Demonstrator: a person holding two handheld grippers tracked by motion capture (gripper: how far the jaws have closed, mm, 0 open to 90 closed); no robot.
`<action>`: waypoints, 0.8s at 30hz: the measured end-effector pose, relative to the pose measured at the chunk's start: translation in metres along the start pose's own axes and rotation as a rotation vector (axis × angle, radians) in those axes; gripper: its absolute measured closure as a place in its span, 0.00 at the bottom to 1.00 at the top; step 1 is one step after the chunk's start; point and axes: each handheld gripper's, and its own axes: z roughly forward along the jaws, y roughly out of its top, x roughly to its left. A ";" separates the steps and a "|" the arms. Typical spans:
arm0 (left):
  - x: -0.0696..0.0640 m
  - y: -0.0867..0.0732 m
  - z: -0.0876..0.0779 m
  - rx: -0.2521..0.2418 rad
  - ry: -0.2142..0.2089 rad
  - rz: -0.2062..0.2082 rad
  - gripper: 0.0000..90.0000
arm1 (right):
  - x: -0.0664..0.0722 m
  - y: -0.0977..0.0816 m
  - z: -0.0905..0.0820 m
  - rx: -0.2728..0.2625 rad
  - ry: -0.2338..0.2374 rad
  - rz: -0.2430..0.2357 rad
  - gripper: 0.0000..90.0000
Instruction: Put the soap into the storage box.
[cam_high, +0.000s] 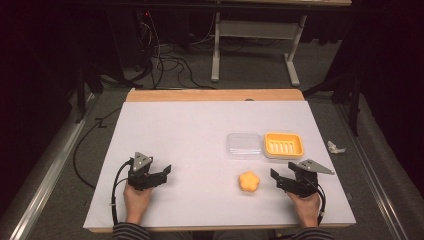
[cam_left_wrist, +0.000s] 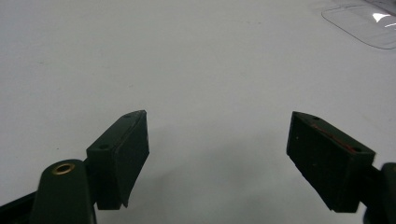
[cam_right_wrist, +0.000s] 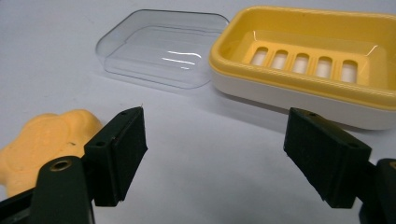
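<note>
I am holding the right gripper (cam_right_wrist: 215, 156) with its jaws released and empty; the orange flower-shaped soap (cam_right_wrist: 44, 140) is lying on the white table (cam_high: 190, 130) just outside the left jaw. Ahead of the jaws, the yellow slotted soap dish (cam_right_wrist: 303, 60) is sitting uncovered, its clear plastic lid (cam_right_wrist: 159, 46) beside it, presumably awaiting the soap. The left gripper (cam_left_wrist: 217, 156) is idling, jaws spread over bare table.

Tongs (cam_right_wrist: 215, 156) stand apart over bare table — orange soap (cam_right_wrist: 42, 140) left, clear lid (cam_right_wrist: 159, 49) and yellow dish (cam_right_wrist: 303, 60) beyond.
</note>
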 end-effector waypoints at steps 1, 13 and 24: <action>0.000 0.000 0.000 -0.001 0.000 -0.001 0.24 | 0.001 0.000 0.000 -0.001 0.002 -0.004 0.24; 0.000 0.000 0.000 -0.002 -0.001 -0.001 0.24 | 0.016 -0.004 -0.009 0.017 0.051 -0.025 0.21; 0.000 0.000 0.000 -0.002 0.004 -0.002 0.24 | 0.042 -0.003 -0.011 0.075 0.097 -0.123 0.22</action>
